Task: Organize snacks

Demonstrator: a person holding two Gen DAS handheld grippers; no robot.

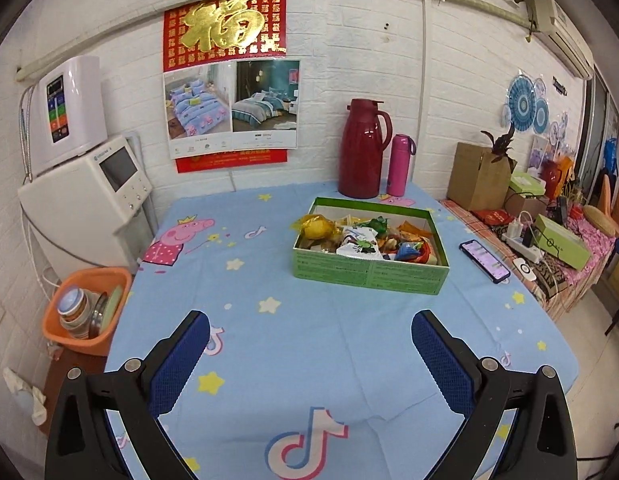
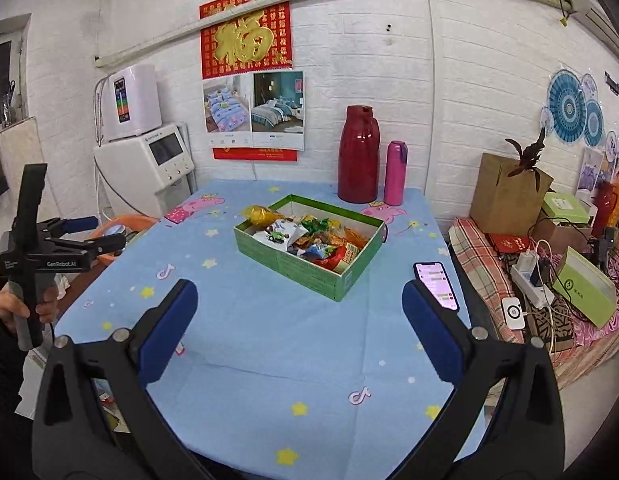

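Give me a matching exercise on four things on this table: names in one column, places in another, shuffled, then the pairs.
Things:
1. green box
2. phone
3. red jug
4. pink bottle

Places:
A. lying flat near the table's right edge, screen lit
B. standing at the back by the wall, the taller of the two
C. in the middle of the tablecloth, filled with snack packets
D. standing just right of the jug

Pairs: 1-C, 2-A, 3-B, 4-D

Red thermos (image 1: 359, 150) beside pink bottle (image 1: 400, 165) — phone (image 1: 484, 261) apart.
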